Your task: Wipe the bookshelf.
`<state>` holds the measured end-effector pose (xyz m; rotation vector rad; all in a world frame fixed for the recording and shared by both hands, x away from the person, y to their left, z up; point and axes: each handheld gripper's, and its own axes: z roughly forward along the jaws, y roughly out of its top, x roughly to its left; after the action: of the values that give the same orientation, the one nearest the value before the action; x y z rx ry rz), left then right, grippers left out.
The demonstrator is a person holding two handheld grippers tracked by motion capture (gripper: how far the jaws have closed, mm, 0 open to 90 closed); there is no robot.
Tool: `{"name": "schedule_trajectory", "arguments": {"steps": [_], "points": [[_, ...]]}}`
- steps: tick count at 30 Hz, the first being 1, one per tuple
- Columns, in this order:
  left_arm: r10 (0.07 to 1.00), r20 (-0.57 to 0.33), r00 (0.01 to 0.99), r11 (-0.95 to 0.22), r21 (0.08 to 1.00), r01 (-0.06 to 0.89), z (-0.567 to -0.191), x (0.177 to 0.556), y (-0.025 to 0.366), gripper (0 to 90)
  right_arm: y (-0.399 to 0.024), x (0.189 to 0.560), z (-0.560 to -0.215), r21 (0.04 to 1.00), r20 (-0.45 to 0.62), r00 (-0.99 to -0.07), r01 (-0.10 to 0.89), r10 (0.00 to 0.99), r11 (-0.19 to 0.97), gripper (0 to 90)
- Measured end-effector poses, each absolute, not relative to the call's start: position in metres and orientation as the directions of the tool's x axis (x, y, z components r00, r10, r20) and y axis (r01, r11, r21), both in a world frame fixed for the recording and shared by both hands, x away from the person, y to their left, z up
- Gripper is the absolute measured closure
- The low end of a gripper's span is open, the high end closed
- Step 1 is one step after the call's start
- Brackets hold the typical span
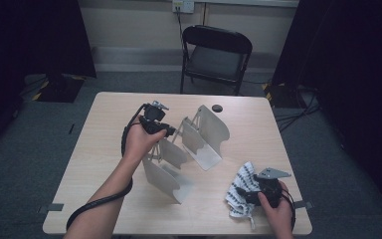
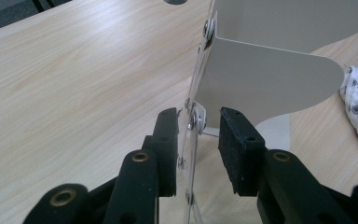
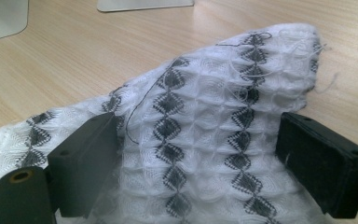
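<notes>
Cloth (image 3: 205, 140) between right fingers (image 3: 324, 163)

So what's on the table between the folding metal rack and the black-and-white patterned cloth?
Nothing: in the high view, bare wooden tabletop separates the grey metal rack from the patterned cloth.

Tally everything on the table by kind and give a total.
Metal folding rack: 1
Patterned black-and-white cloth: 1
Small dark round disc: 1
Hand-held grippers: 2, left gripper and right gripper
Total: 5
</notes>
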<state>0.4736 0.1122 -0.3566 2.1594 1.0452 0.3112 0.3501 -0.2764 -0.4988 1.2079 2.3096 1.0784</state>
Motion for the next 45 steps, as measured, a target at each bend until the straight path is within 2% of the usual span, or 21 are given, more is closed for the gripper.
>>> {"name": "schedule_trajectory", "arguments": {"steps": [7,14,28,34,45], "points": [[0.761,-0.077,0.644,-0.428,0.685,0.589,-0.358,0.476,0.106,74.0,-0.276,0.35,-0.499,0.745,0.06,-0.592,0.563,0.804,0.358,12.2],[0.767,-0.05,0.64,-0.447,0.673,0.589,-0.357,0.478,0.104,84.2,-0.276,0.35,-0.499,0.745,0.061,-0.592,0.563,0.803,0.358,12.2],[0.78,-0.037,0.625,-0.451,0.659,0.602,-0.35,0.477,0.101,85.5,-0.277,0.35,-0.499,0.745,0.062,-0.593,0.563,0.803,0.358,12.2],[0.774,-0.048,0.631,-0.438,0.679,0.589,-0.342,0.475,0.094,85.7,-0.277,0.35,-0.499,0.745,0.062,-0.593,0.563,0.803,0.359,12.2],[0.757,-0.017,0.653,-0.457,0.7,0.549,-0.323,0.47,0.079,85.8,-0.277,0.35,-0.499,0.745,0.062,-0.593,0.563,0.803,0.359,12.2]]}}
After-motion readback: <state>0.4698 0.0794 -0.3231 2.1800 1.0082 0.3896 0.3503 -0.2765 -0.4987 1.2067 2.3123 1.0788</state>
